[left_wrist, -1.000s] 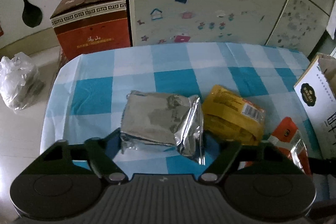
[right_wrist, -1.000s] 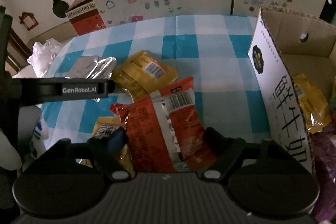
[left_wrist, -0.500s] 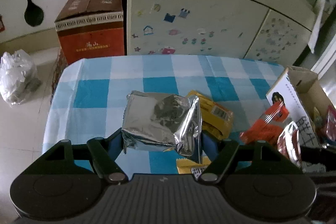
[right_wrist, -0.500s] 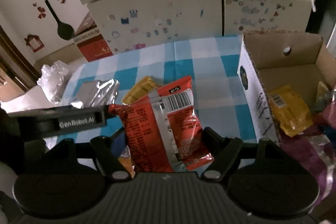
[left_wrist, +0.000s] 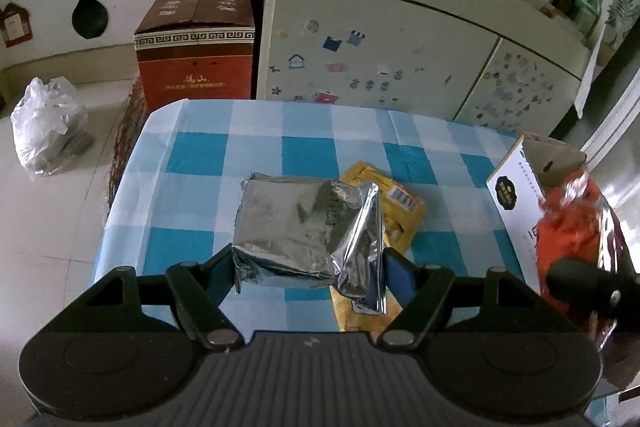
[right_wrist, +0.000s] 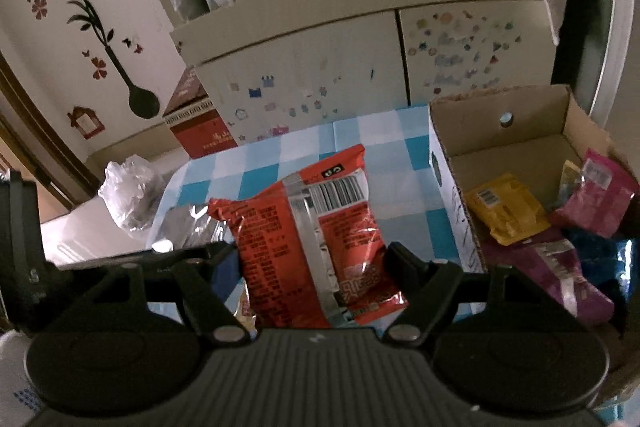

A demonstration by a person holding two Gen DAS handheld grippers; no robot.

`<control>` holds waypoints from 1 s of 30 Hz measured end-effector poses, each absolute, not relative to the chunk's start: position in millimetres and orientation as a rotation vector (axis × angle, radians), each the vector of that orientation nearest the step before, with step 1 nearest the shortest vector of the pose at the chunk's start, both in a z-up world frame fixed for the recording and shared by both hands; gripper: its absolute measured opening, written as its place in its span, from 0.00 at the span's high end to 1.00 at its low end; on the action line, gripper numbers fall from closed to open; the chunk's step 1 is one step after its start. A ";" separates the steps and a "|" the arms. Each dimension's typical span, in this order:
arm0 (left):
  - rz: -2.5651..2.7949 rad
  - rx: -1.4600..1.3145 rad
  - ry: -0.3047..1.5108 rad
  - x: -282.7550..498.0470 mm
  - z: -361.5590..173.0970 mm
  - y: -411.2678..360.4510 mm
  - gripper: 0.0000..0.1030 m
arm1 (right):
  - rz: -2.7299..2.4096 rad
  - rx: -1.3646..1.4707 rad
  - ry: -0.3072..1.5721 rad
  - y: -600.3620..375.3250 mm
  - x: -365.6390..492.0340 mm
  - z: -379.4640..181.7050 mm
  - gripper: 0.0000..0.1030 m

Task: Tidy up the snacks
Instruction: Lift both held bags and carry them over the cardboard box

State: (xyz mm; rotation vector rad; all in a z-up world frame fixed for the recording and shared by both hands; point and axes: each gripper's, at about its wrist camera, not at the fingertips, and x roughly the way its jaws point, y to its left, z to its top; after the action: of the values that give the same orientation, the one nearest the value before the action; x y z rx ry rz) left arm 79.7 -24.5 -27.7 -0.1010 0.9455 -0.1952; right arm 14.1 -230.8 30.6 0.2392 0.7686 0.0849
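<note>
2 packets had just left the blue-checked table (left_wrist: 192,155): the left hand-held gripper (left_wrist: 308,259) was clamped on a crinkled silver foil packet (left_wrist: 304,227), and the right hand-held gripper (right_wrist: 316,259) on an orange-red plastic snack bag (right_wrist: 312,231), both raised since 1 second earlier. Both pointed steeply downward. The open cardboard box (right_wrist: 448,167), at 2 o'clock of the right one, looked like their destination.

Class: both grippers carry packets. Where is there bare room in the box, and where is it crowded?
Bare floor lies along the box's far wall, behind the yellow packet. The near end is crowded with the pink and purple packets.
</note>
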 end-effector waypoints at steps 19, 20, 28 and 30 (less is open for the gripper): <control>-0.297 -0.032 0.823 57.7 -1.2 -66.1 0.22 | -0.030 0.299 0.621 -301.1 -17.8 71.6 0.26; -0.302 -0.022 0.815 56.7 -1.0 -67.8 0.22 | -0.043 0.303 0.610 -307.3 -18.9 73.7 0.26; -0.350 0.028 0.768 50.9 -0.7 -80.0 0.22 | -0.159 0.395 0.519 -362.8 -32.6 88.2 0.26; -0.371 0.032 0.768 48.5 -1.2 -83.6 0.22 | -0.187 0.420 0.510 -374.9 -35.2 88.3 0.26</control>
State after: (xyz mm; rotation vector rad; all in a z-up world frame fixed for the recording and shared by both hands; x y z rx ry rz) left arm 48.5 -83.6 -1.2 0.0316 0.7683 -0.3710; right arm -35.2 -374.9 88.3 0.4200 0.5097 -0.1867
